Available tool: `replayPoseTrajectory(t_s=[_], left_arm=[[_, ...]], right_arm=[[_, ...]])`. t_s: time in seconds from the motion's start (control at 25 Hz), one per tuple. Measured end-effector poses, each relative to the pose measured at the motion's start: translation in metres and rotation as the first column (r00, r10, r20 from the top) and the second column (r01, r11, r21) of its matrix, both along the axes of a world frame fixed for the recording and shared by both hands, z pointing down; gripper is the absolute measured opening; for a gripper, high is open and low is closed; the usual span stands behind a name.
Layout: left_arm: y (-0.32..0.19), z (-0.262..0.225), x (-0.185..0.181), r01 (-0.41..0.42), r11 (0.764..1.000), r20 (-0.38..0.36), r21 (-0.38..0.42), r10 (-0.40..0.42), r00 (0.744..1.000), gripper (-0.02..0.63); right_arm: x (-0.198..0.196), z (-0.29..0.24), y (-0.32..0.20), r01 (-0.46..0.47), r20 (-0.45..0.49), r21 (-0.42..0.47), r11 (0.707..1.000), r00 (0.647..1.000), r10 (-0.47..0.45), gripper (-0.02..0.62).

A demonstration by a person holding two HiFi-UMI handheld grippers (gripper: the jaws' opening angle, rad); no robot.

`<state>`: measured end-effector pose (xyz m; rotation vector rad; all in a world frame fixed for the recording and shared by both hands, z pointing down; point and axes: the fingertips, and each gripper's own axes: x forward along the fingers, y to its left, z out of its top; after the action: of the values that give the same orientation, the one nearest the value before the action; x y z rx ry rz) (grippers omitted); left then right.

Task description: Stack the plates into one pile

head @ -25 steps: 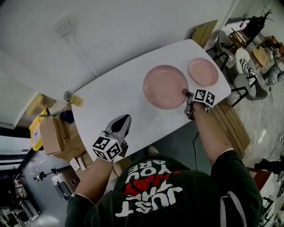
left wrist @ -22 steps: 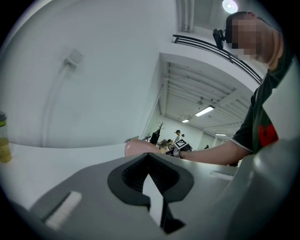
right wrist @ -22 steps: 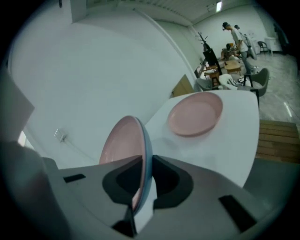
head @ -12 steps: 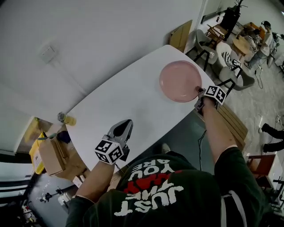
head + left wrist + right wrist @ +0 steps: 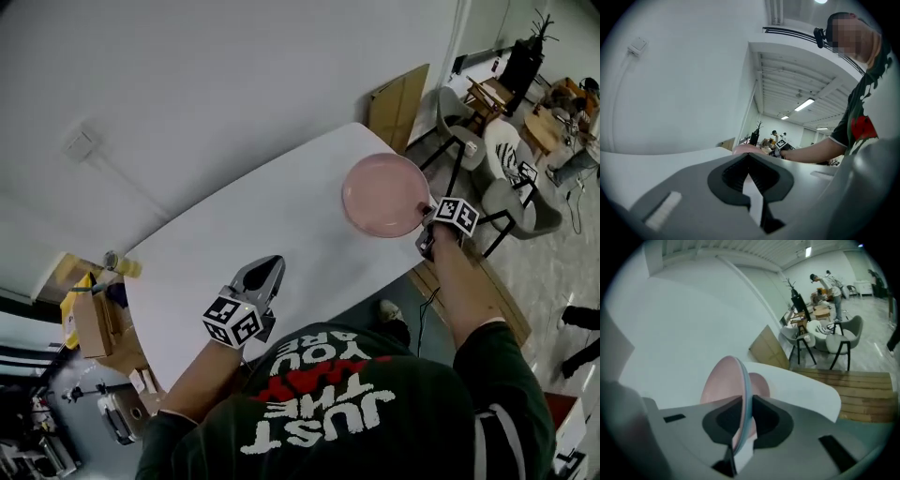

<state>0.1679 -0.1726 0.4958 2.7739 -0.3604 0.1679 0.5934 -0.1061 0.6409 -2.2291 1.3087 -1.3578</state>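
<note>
The large pink plate (image 5: 723,385), likely stiff, slick and breakable, is clamped at its rim by the right gripper's (image 5: 742,416) jaws over the bench's (image 5: 234,234) right end, while the left gripper's (image 5: 749,161) jaws sit together, empty.

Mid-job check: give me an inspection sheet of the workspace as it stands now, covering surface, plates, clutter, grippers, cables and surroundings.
Surface: white table, rounded corners.
Job's things: large pink plate held by its rim at the table's far end; small pink plate lies on the table beyond it.
Clutter: nothing seen on the table; cardboard box and bottle beside its left end.
Grippers: left gripper shut, empty; right gripper shut on the large pink plate.
Cables: thin lead from a wall box.
Surroundings: chairs, cardboard panel against the wall, wooden slats.
</note>
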Motion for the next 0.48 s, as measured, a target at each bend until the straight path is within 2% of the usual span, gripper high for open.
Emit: replayPoseTrajectory(t_s=[0.08,0.16,0.28,0.36,0.48], left_arm=[[0.004,0.006,0.047,0.068,0.998,-0.005,-0.015,-0.068,0.998,0.009],[0.007,0.012,0.089,0.137,0.990,-0.002,-0.038,-0.138,0.990,0.009],[0.016,0.018,0.144,0.235,0.968,0.029,-0.089,-0.234,0.972,0.009],[0.024,0.016,0.167,0.279,0.955,0.063,-0.102,-0.274,0.960,0.009],[0.040,0.008,0.184,0.309,0.947,0.097,-0.089,-0.300,0.949,0.009]], right_arm=[[0.025,0.019,-0.019,0.103,0.023,-0.021,0.994,0.994,-0.102,0.043],[0.035,0.033,-0.036,0.211,0.055,-0.037,0.977,0.976,-0.208,0.043],[0.042,0.048,-0.064,0.380,0.073,-0.079,0.922,0.924,-0.375,0.043],[0.045,0.059,-0.078,0.439,0.092,-0.105,0.892,0.898,-0.431,0.043],[0.052,0.067,-0.087,0.447,0.103,-0.115,0.887,0.893,-0.437,0.043]])
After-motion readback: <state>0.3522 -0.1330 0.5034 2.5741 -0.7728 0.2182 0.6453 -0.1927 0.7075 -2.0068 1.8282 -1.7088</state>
